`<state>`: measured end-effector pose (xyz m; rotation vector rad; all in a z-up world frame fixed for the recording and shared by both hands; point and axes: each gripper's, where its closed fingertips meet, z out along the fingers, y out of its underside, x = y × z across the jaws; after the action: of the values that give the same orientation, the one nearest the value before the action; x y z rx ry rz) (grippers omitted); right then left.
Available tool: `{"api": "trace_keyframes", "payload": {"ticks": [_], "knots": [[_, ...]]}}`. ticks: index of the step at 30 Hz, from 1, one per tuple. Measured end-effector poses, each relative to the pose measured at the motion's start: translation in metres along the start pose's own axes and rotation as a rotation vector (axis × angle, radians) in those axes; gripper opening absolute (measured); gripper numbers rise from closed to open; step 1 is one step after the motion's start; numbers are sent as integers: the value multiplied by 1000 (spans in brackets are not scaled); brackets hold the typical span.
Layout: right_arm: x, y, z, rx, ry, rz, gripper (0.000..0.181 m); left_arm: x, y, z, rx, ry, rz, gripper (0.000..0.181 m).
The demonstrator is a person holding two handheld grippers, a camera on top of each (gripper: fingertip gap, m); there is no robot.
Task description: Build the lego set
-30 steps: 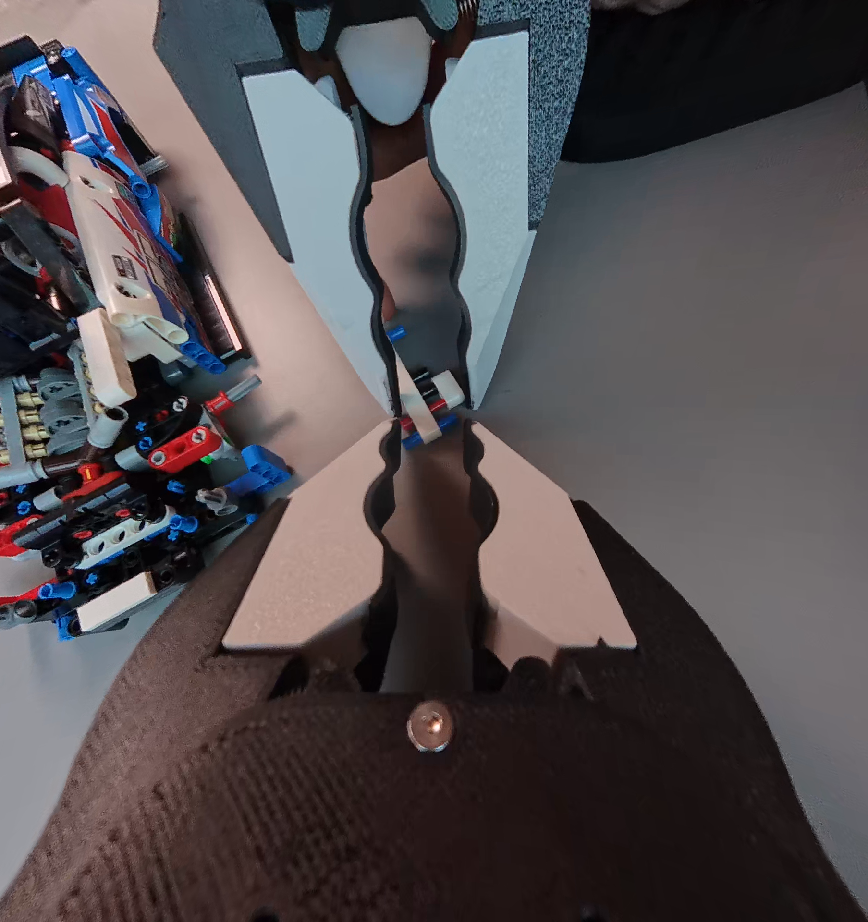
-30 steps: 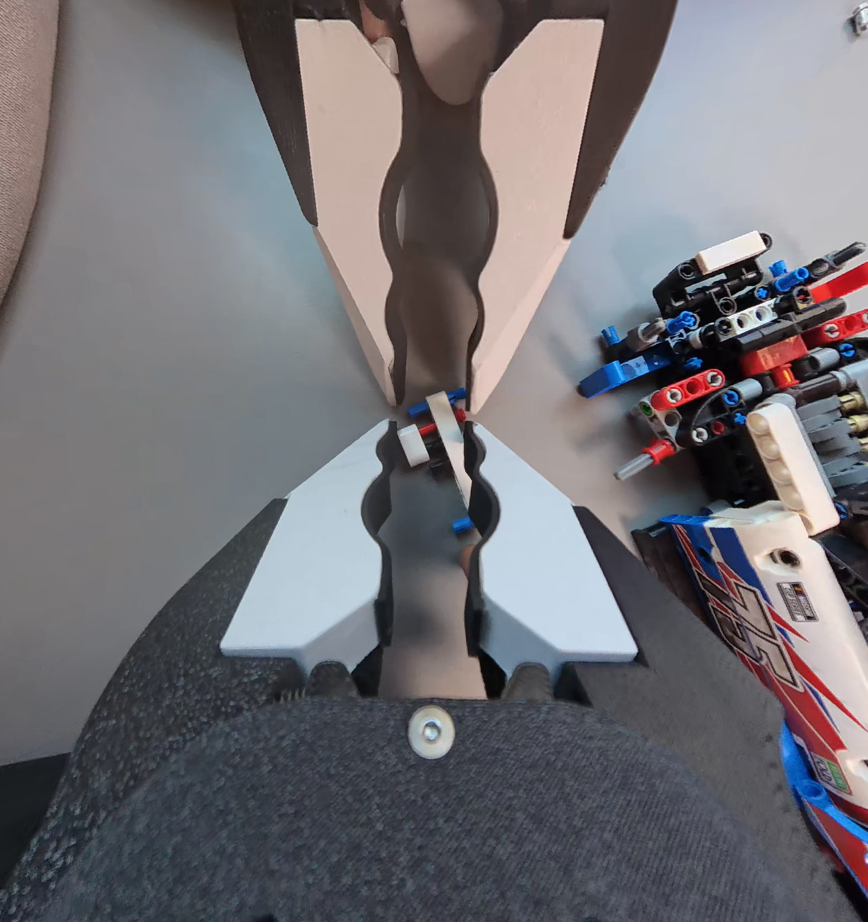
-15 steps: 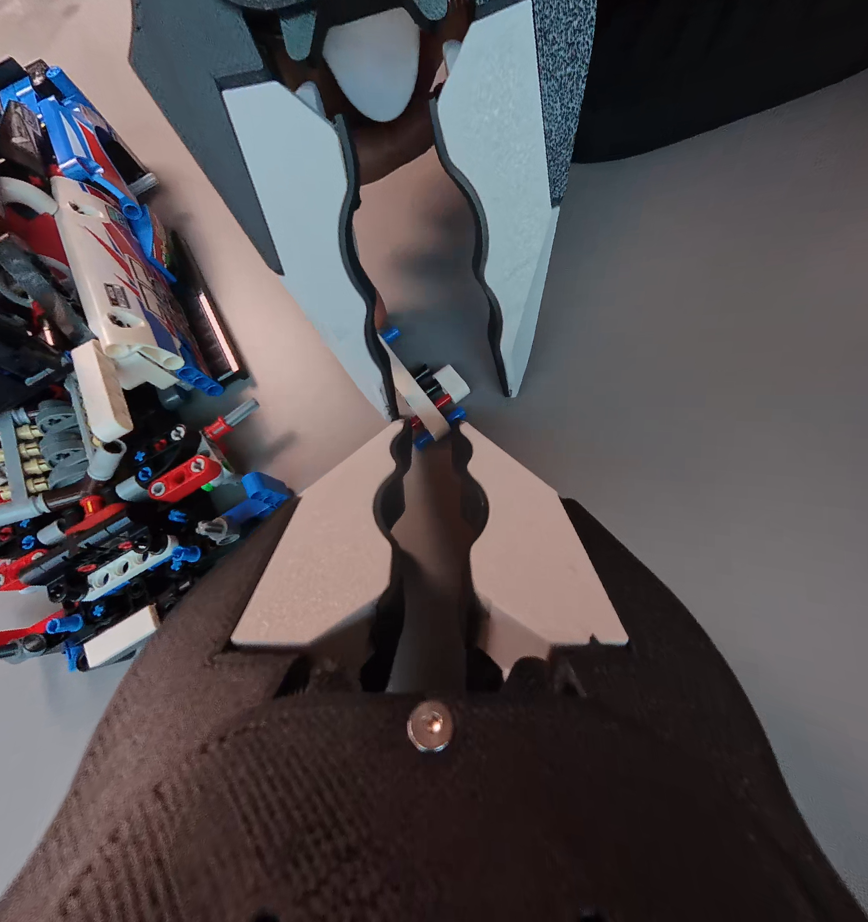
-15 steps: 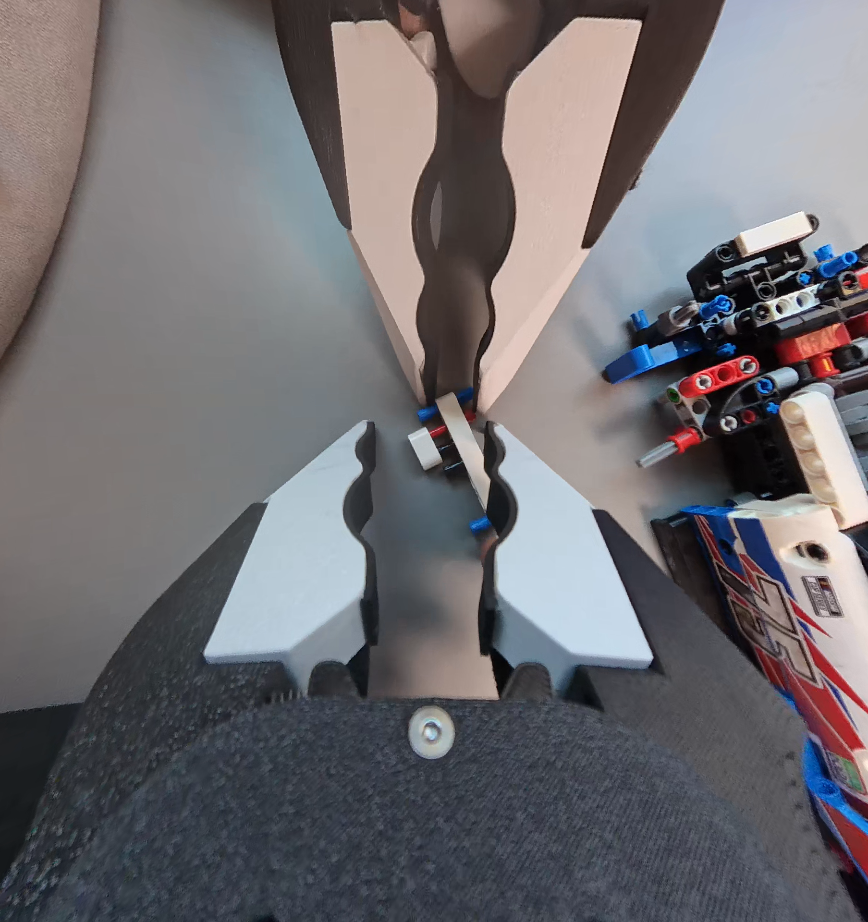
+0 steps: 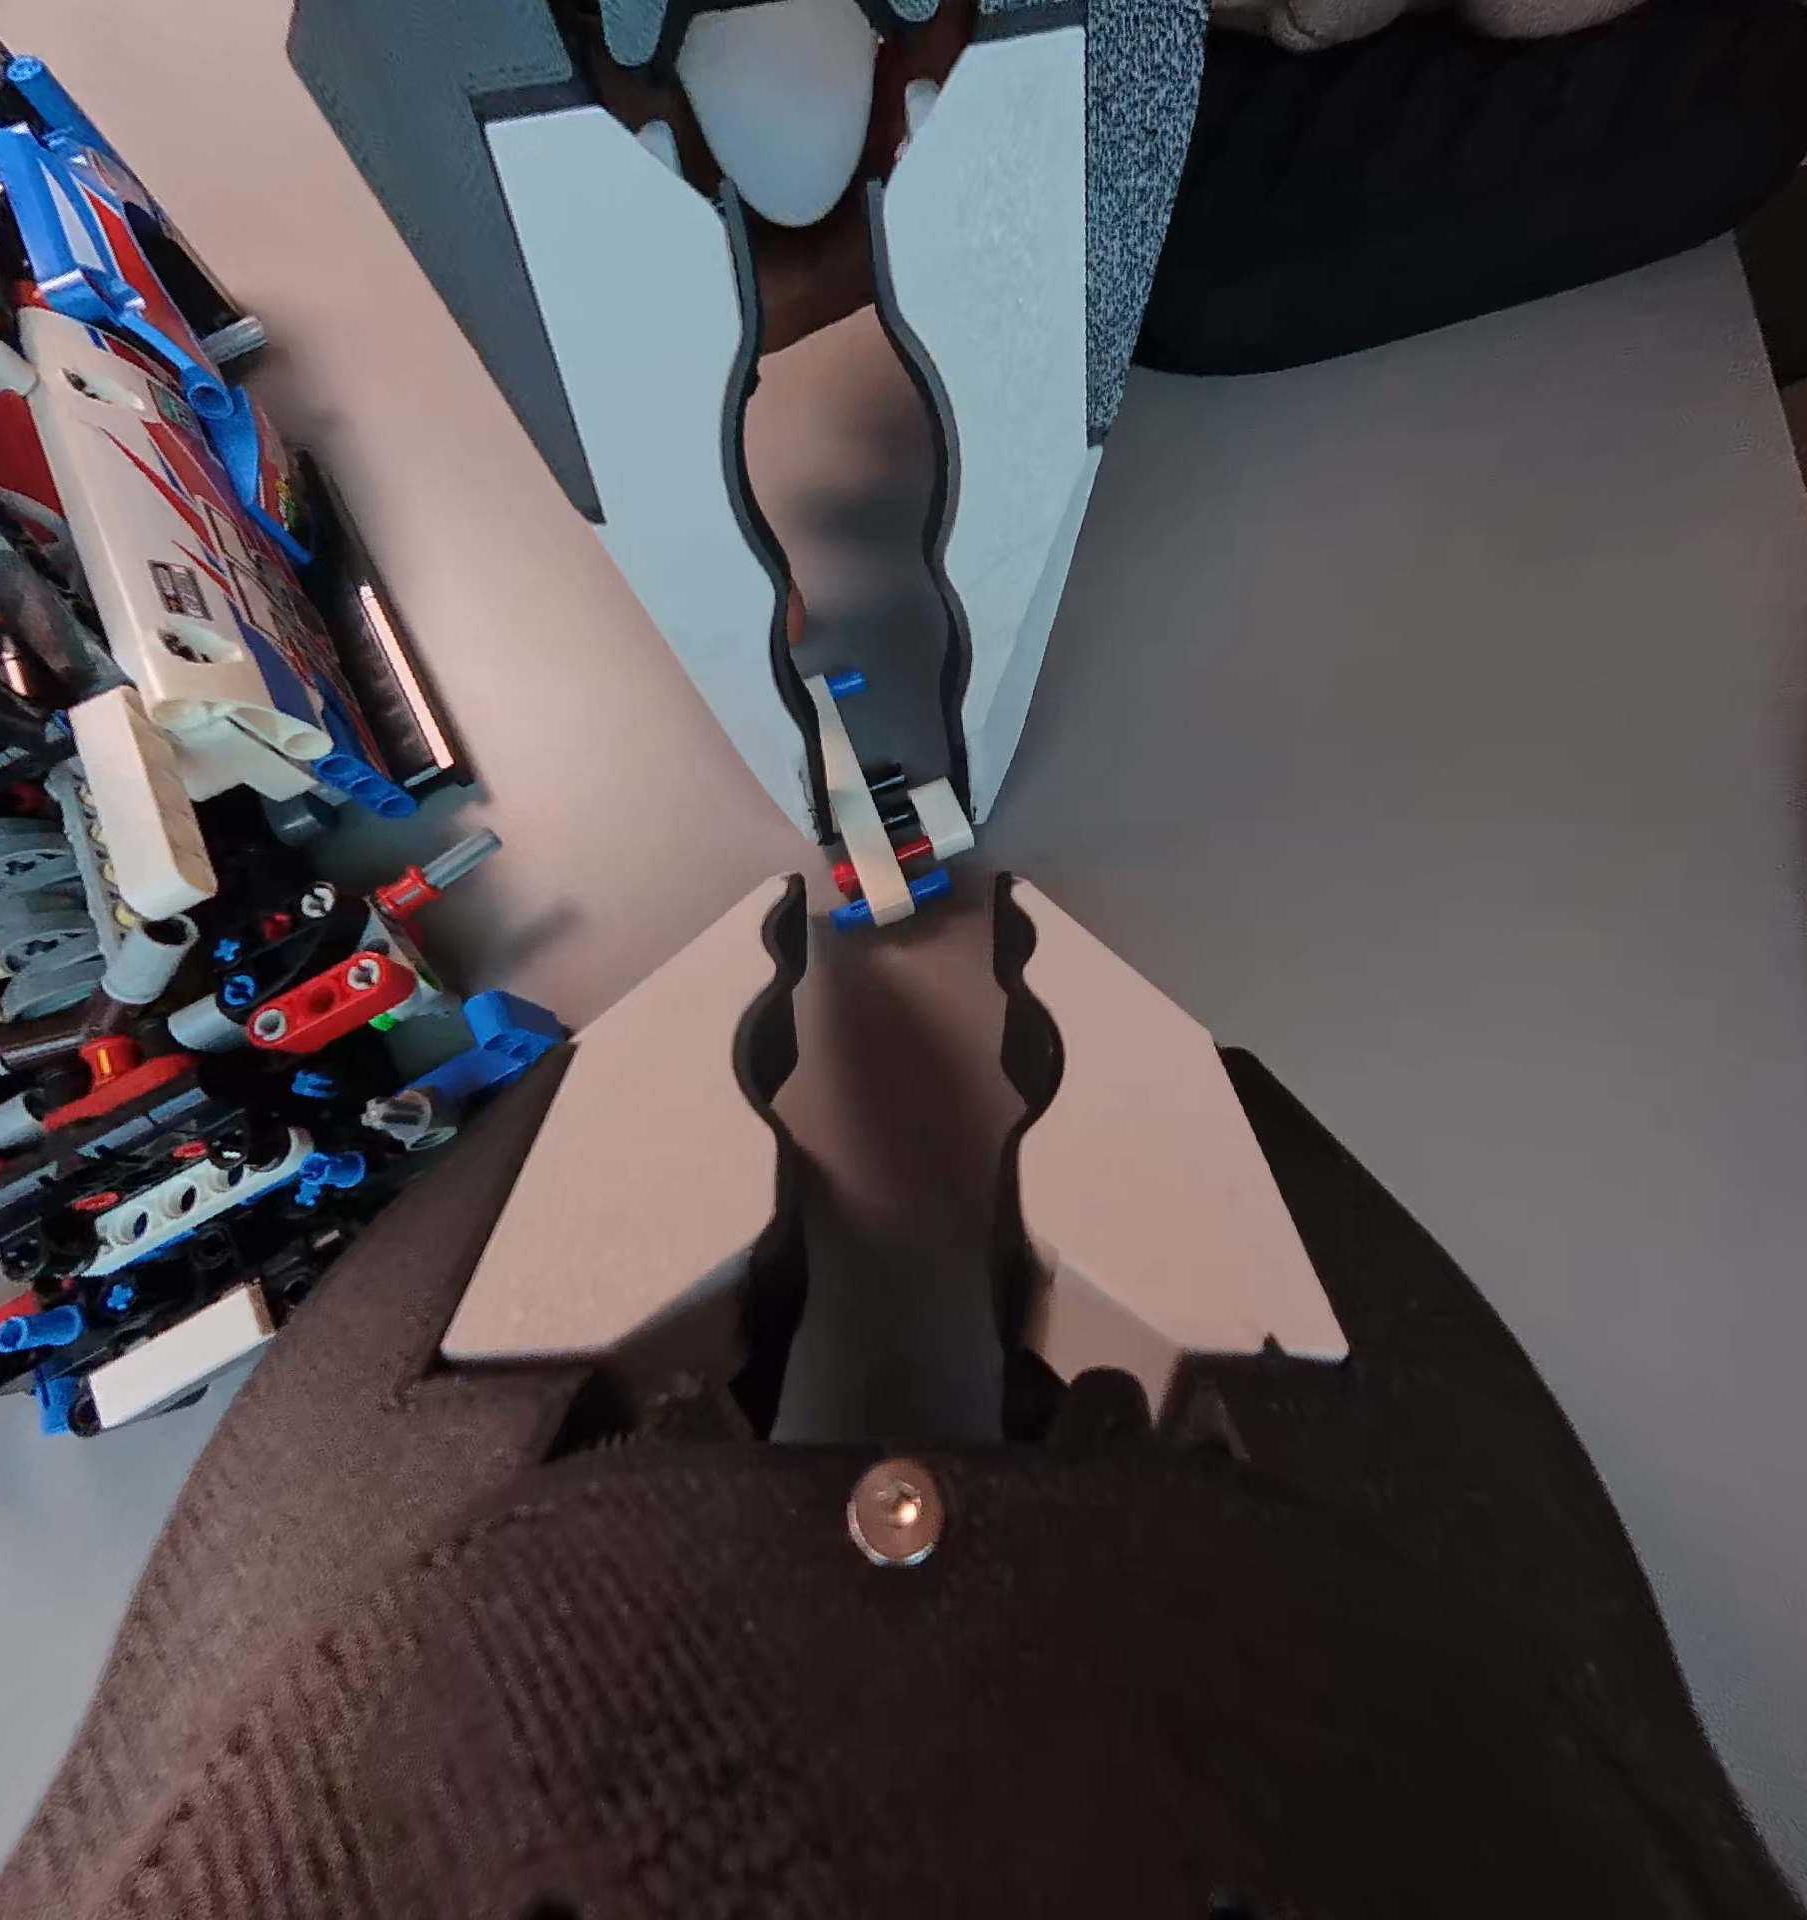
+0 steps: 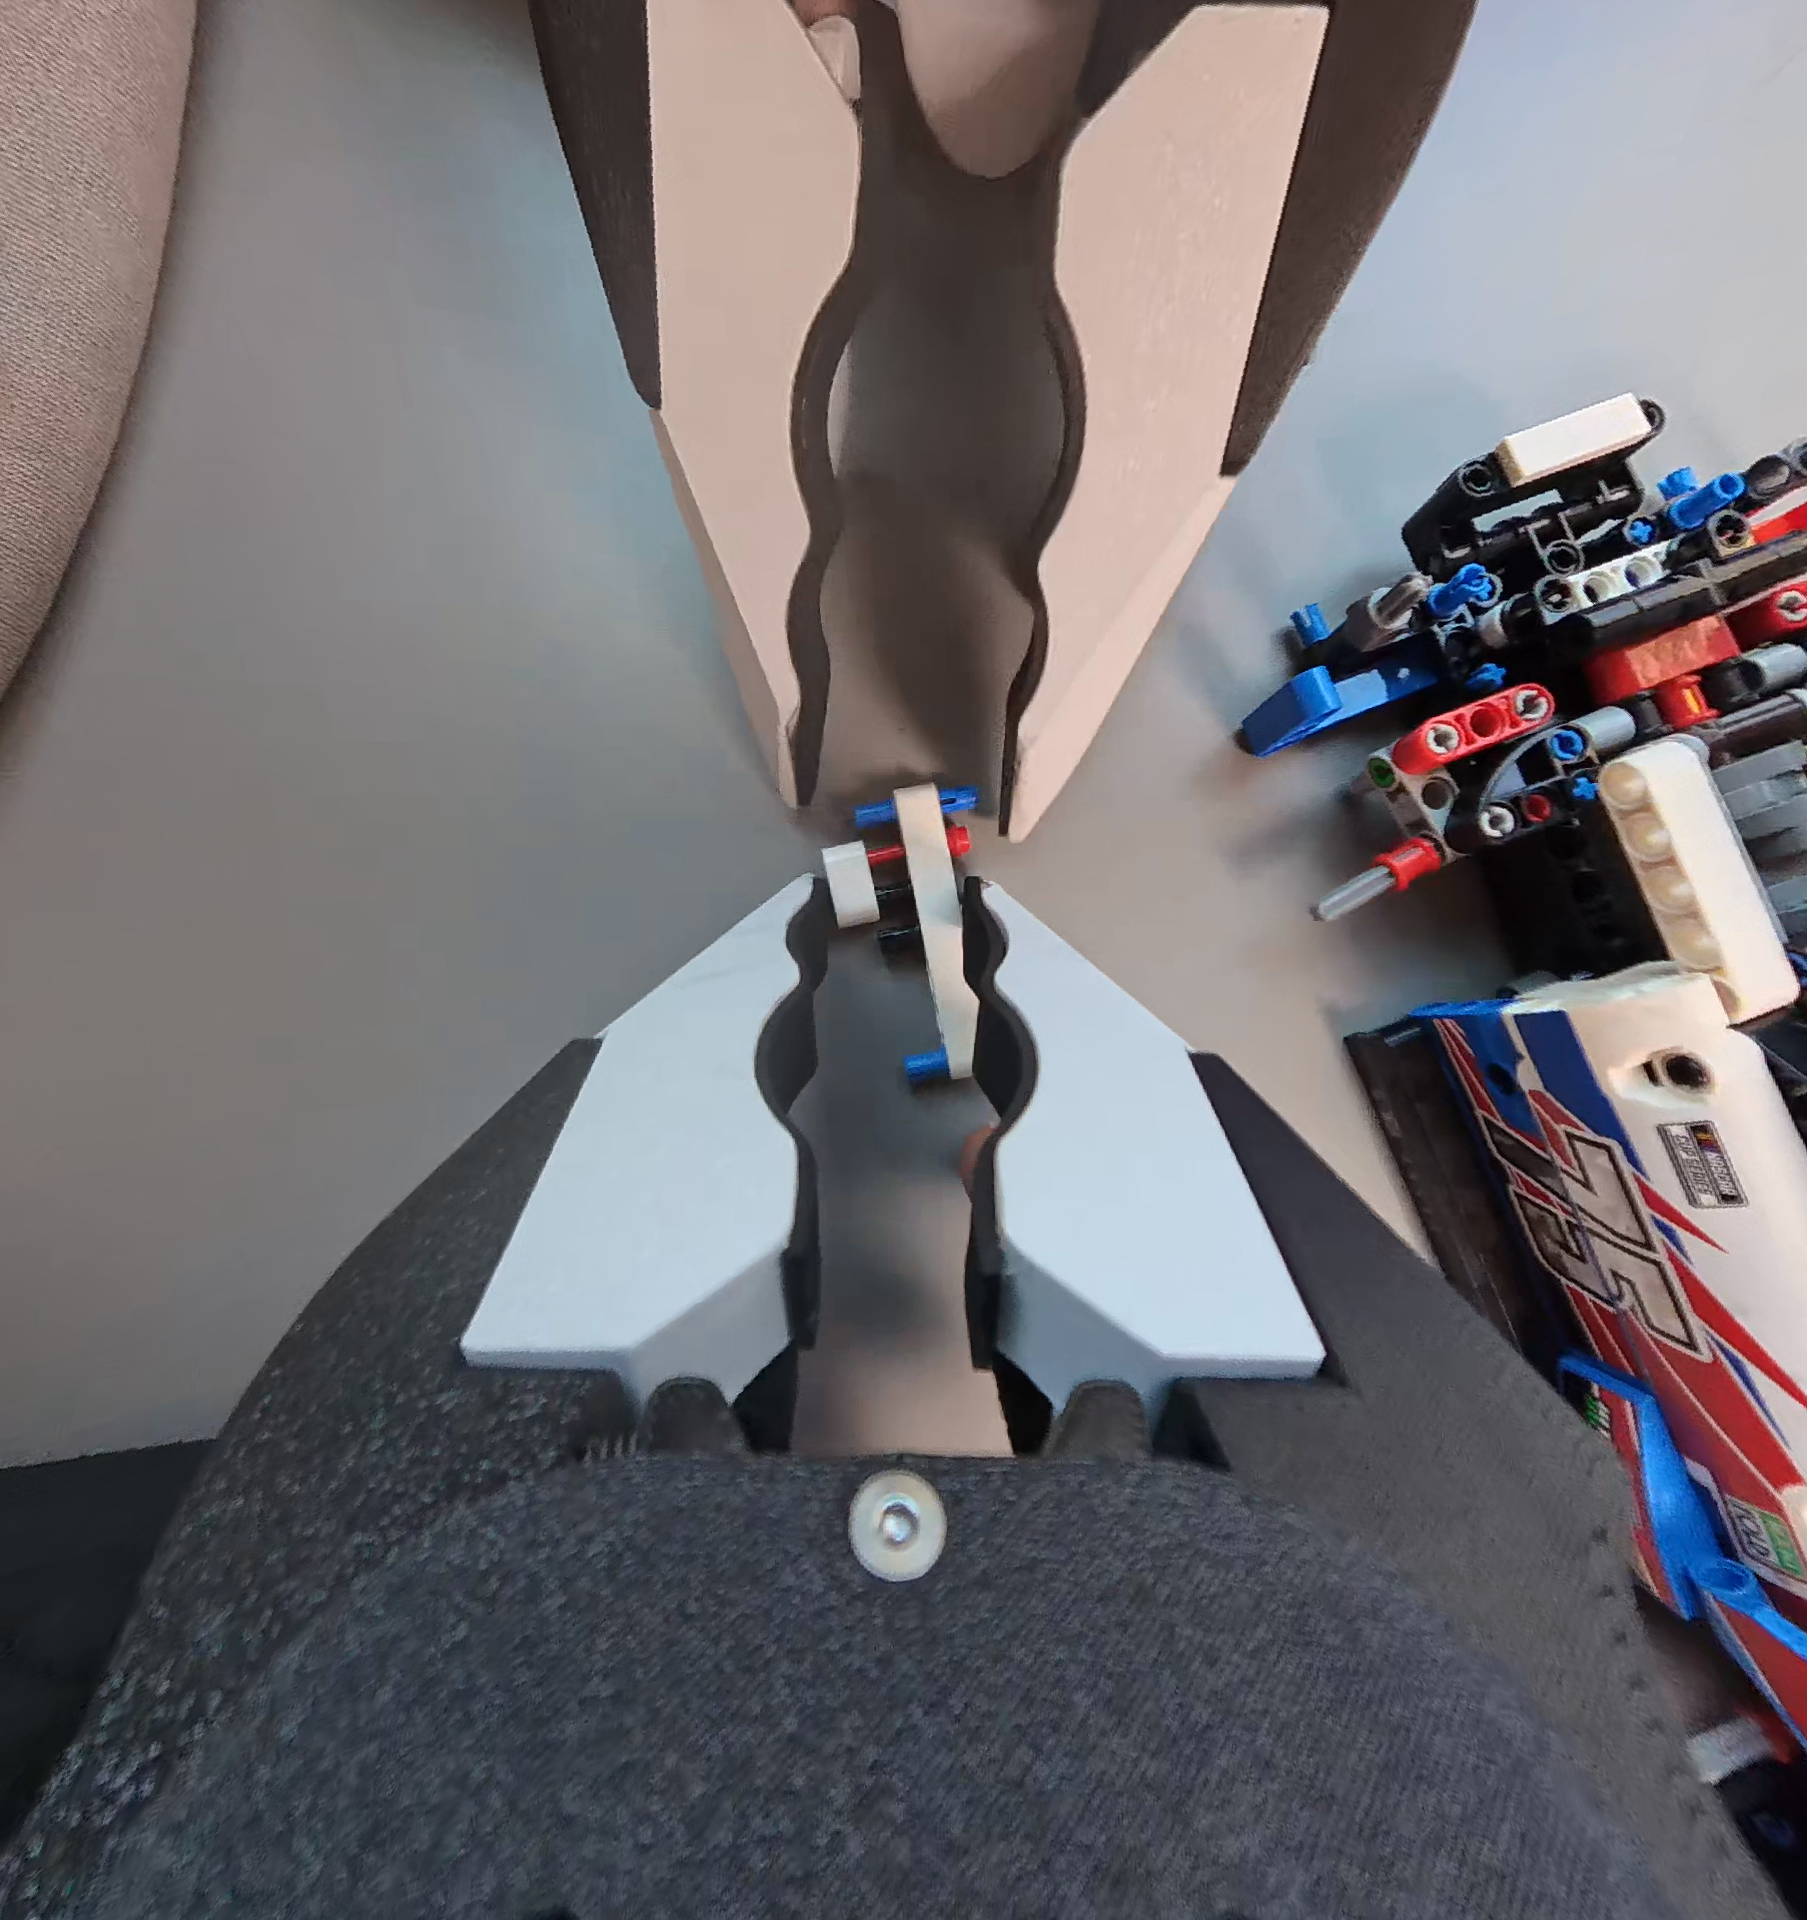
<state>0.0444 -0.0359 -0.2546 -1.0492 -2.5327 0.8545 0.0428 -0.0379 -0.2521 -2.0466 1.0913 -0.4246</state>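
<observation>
On the counter [image 5: 1398,727] the half-built lego car [image 5: 151,831] sits at far left in the left wrist view. My left claw [image 5: 899,883] hangs open, tips just short of the small white piece [image 6: 930,914], which my right claw [image 6: 888,894] pinches.

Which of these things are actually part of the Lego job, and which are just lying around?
Part of the job:
- small white-beam assembly, clamped in the right gripper
- left gripper, open, facing it
- half-built racing car alongside

Just there:
- grey table
- beige padded surface at the edge
- dark cloth at the far side
</observation>
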Motion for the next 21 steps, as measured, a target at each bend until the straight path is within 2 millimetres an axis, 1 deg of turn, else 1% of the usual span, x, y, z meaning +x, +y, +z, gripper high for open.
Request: {"api": "trace_keyframes", "payload": {"ticks": [6,17,21], "knots": [[-1,-1,1,11,9,1,24,0,-2,4,-35,-15,-28,22],[-2,-2,0,35,38,-1,25,2,-2,4,-33,-20,3,20],[-4,-3,2,46,29,-6,23,4,-2,3,-37,-7,-15,18]]}}
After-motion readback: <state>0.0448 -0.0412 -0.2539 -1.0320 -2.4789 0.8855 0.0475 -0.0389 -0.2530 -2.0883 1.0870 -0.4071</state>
